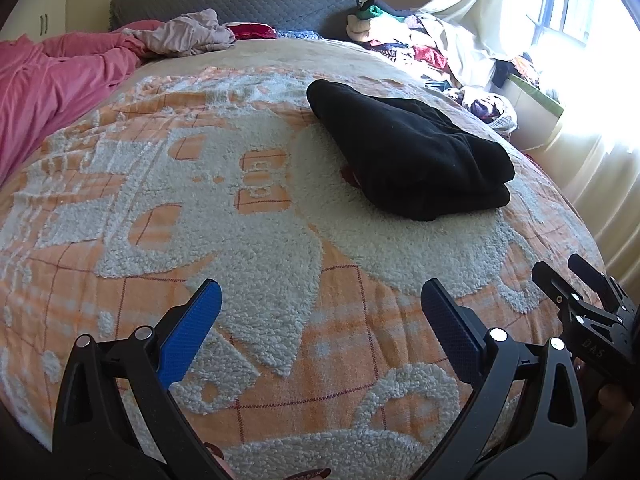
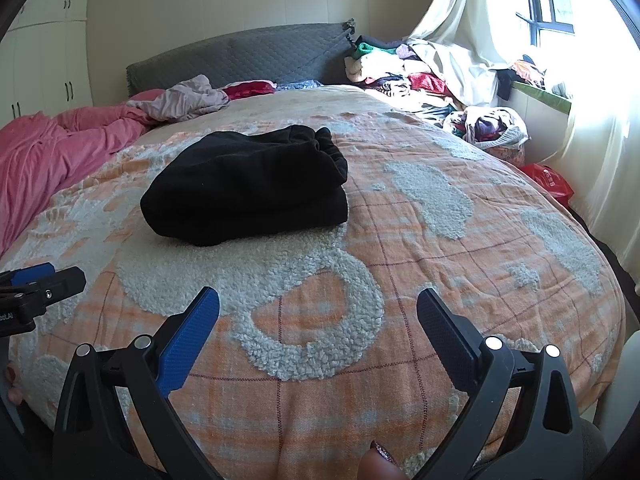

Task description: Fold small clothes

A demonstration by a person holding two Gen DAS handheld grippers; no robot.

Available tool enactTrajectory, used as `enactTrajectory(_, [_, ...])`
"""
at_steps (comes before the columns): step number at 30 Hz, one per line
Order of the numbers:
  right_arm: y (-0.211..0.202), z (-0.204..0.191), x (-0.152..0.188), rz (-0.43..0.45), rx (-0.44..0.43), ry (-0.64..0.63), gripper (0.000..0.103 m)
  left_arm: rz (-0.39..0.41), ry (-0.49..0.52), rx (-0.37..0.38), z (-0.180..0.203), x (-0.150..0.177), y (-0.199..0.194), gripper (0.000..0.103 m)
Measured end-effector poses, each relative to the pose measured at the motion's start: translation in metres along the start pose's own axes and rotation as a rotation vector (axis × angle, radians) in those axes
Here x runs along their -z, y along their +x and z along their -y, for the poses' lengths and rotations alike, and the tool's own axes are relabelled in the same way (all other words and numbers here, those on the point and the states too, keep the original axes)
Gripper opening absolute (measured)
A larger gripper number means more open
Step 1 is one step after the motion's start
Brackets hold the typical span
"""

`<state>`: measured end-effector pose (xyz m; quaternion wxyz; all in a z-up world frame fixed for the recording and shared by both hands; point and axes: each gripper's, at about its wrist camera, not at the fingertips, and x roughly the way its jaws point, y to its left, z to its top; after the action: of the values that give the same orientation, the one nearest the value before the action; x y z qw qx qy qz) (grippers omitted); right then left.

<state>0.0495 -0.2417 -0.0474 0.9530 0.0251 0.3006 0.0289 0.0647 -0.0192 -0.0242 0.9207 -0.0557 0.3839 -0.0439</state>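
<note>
A black garment [image 1: 408, 148] [image 2: 248, 184] lies folded into a thick block on the orange and white blanket [image 1: 224, 208] [image 2: 400, 248] of the bed. My left gripper [image 1: 320, 300] hovers open over the blanket, well short of the garment, with nothing between its blue-padded fingers. My right gripper [image 2: 318, 308] is open too and holds nothing, with the garment ahead and to its left. The right gripper [image 1: 580, 280] shows at the right edge of the left wrist view. The left gripper [image 2: 44, 280] shows at the left edge of the right wrist view.
A pink duvet [image 1: 52, 76] and a crumpled pale cloth [image 1: 188, 34] lie at the far left by the grey headboard [image 1: 240, 0]. A heap of mixed clothes [image 2: 404, 72] fills the far right corner below the curtain [image 2: 452, 20]. A red bag [image 2: 548, 182] sits beside the bed.
</note>
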Motion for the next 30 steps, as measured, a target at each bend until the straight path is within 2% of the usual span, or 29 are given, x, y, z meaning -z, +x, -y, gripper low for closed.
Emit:
enactTrajectory(15, [0.0038,0.0013,0.0031,-0.007,0.01,0.003,0.098,-0.018,-0.021,0.029,-0.0017,0.0008,0.0022,0.094])
enactTrajectory(20, [0.0043,0.0016,0.0034,-0.008,0.014,0.002,0.098,-0.017,-0.02,-0.003,-0.0013,0.0006,0.0029,0.094])
enactTrajectory(24, [0.0034,0.0025,0.0039,-0.008,0.019,0.004,0.099,-0.02,-0.038,0.002,-0.0041,0.0,0.0026,0.094])
enactTrajectory(30, [0.0009,0.0044,0.0022,0.002,0.031,0.021,0.098,0.023,-0.029,-0.022,-0.0081,-0.0019,-0.006,0.094])
